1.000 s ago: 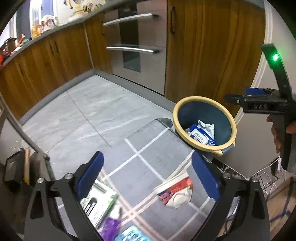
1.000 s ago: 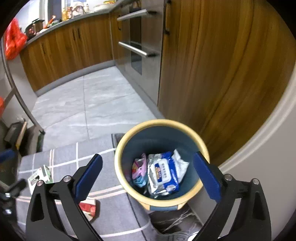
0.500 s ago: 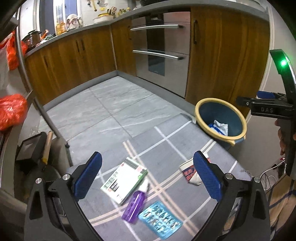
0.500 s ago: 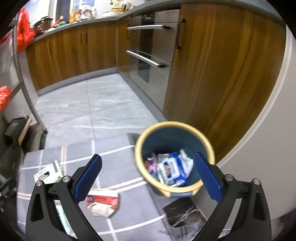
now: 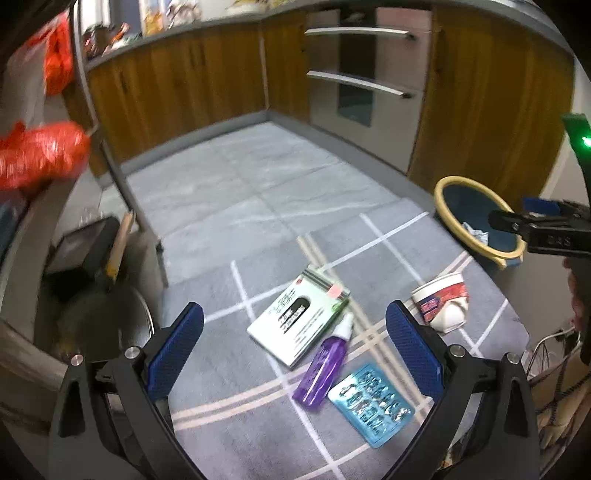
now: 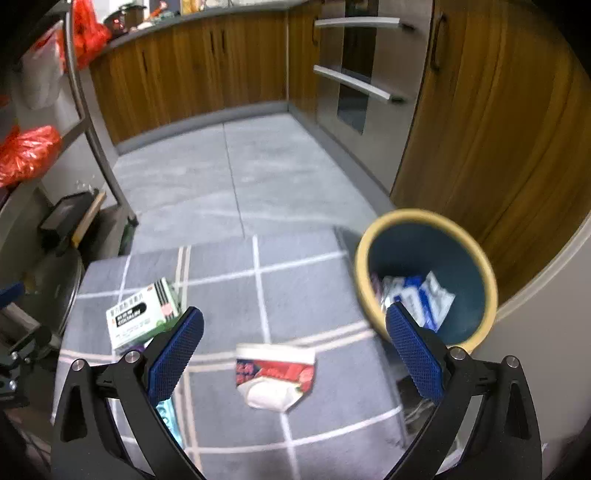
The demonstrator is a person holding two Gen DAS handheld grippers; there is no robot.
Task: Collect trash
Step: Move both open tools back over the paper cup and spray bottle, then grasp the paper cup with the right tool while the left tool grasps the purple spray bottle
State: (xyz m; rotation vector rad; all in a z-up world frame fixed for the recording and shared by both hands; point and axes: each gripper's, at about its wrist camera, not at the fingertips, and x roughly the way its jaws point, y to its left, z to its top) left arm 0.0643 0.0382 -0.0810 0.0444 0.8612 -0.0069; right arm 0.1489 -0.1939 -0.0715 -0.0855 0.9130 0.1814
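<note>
Right wrist view showed the right gripper (image 6: 294, 352) spread wide and empty, a crushed paper cup (image 6: 275, 374) lying crosswise on the rug directly ahead between its fingers, nearer than to the equally wide left gripper (image 5: 294, 352), bin (image 6: 373, 236) ahead-right.

Kitchen corner – wood cabinets (image 5: 192, 92) under a grey counter (image 6: 207, 14), steel oven (image 5: 365, 74) with bar handles, grey tile floor (image 5: 236, 184), grey lined rug (image 6: 295, 291), metal rack (image 6: 96, 140) at left.
</note>
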